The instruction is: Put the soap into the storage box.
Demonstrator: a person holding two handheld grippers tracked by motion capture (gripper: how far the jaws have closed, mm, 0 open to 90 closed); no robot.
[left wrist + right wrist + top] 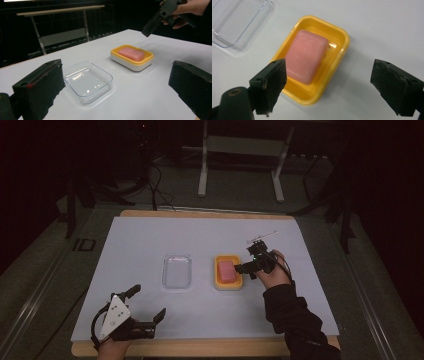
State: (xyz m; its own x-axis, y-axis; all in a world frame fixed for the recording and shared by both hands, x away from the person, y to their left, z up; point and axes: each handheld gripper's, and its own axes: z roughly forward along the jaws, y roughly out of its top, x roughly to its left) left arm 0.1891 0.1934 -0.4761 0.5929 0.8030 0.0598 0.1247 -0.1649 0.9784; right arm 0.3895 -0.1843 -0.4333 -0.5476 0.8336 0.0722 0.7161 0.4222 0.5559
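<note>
On the white table sheet a yellow dish is seen, and a pink soap bar is lying inside it. To its left, near but apart, a clear plastic tray is placed; its edges are hard to make out in the high view, because it is transparent. The right gripper is held just beside the right edge of the yellow dish, above the table, and its jaws are spread wide with nothing between them. In the right gripper view one jaw is seen in front of the near corner of the dish, so this corner is hidden, and whether the jaw touches the dish cannot be told. The clear tray is cut off there at the upper left corner. The left gripper is kept near the front edge of the table, well apart from both containers, and its jaws are also spread and empty. The left hand is cut off by the bottom edge. The background behind the table is dark, and only a metal frame can be recognised.
</note>
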